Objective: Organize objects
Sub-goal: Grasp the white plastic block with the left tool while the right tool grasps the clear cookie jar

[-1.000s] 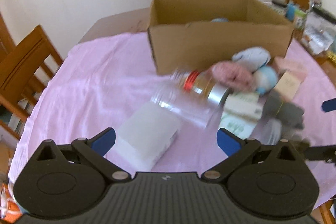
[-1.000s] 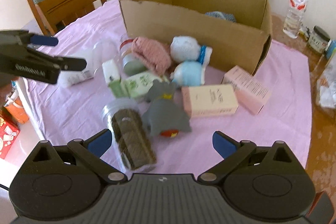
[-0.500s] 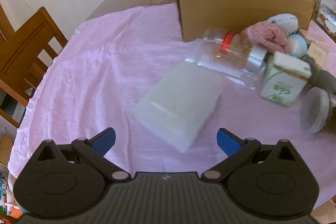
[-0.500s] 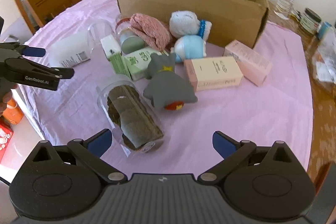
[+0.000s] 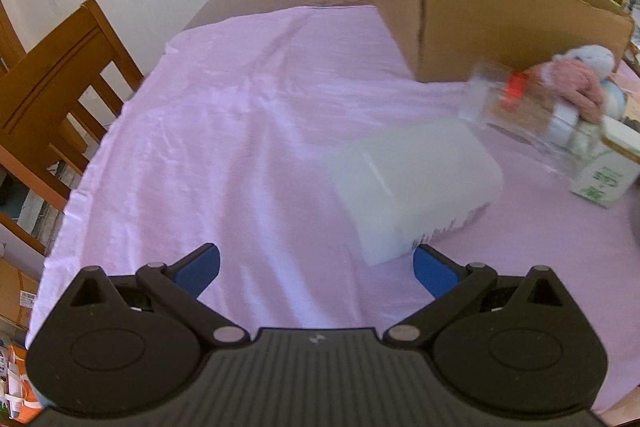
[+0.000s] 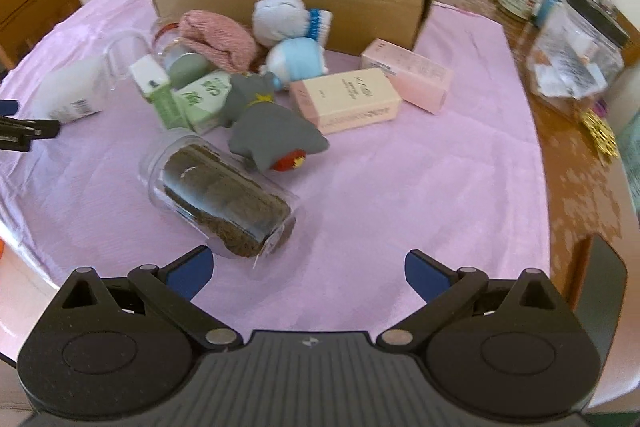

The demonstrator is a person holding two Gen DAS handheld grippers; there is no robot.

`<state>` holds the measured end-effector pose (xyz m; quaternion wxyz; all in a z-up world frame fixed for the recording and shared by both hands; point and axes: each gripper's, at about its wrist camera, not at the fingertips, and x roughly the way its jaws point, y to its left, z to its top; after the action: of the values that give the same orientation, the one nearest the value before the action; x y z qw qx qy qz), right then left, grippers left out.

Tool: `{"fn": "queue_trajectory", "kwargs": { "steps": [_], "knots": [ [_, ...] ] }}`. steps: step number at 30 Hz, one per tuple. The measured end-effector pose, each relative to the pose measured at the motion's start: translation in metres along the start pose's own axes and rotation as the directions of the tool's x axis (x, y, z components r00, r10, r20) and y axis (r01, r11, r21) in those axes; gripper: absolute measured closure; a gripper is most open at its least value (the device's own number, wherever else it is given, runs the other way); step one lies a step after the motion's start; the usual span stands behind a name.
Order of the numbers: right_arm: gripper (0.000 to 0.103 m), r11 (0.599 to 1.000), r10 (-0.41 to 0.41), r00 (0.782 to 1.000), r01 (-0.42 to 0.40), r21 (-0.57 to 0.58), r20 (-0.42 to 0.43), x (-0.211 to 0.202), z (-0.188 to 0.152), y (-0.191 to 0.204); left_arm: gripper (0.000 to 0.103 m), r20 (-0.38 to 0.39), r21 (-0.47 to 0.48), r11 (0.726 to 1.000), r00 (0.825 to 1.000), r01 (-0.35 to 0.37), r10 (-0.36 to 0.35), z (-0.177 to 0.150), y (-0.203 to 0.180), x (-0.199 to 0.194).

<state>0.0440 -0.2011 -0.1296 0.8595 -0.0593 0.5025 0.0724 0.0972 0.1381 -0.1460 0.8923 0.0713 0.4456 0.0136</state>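
Left gripper (image 5: 316,269) spread wide, empty; white pack (image 5: 416,187) at its 1 o'clock, off-centre, so closing risked a corner pinch and slip. Right gripper (image 6: 306,273) unclenched, empty; round cookie tub (image 6: 220,195) at 11 o'clock could roll on desk (image 6: 400,187).

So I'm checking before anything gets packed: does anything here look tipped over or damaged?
Two clear jars lie on their sides on the pink tablecloth: the clear jar of dark brown cookies and the red-collared clear jar beside the pink knitted item. No visible damage.
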Motion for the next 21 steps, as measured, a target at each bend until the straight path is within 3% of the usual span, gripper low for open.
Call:
{"fn": "queue_trajectory", "kwargs": {
  "steps": [3,6,11,15,21],
  "knots": [
    [0.0,0.999,-0.046,0.999,0.046,0.023,-0.009,0.001,-0.002,0.001,0.001,0.003,0.009,1.0,1.0,-0.008,0.008,0.002,0.008,0.002],
    [0.0,0.997,-0.063,0.998,0.063,0.051,-0.011,-0.002,-0.004,0.001,0.001,-0.005,0.018,0.999,0.999,0.048,-0.048,-0.001,0.009,-0.001],
    [0.0,0.998,0.037,0.999,-0.036,0.052,-0.014,-0.004,-0.008,0.012,0.0,-0.053,0.03,0.983,0.982,0.181,-0.179,-0.01,-0.008,-0.001],
    [0.0,0.993,0.106,0.994,-0.104,0.057,-0.023,0.005,-0.011,0.027,0.0,-0.045,0.025,0.982,0.981,0.189,-0.188,-0.009,-0.019,-0.001],
    [0.0,0.993,0.1,0.994,-0.097,0.07,-0.034,0.017,-0.008,0.045,0.0,-0.037,0.014,0.983,0.983,0.183,-0.182,-0.001,-0.028,0.002]
  ]
}}
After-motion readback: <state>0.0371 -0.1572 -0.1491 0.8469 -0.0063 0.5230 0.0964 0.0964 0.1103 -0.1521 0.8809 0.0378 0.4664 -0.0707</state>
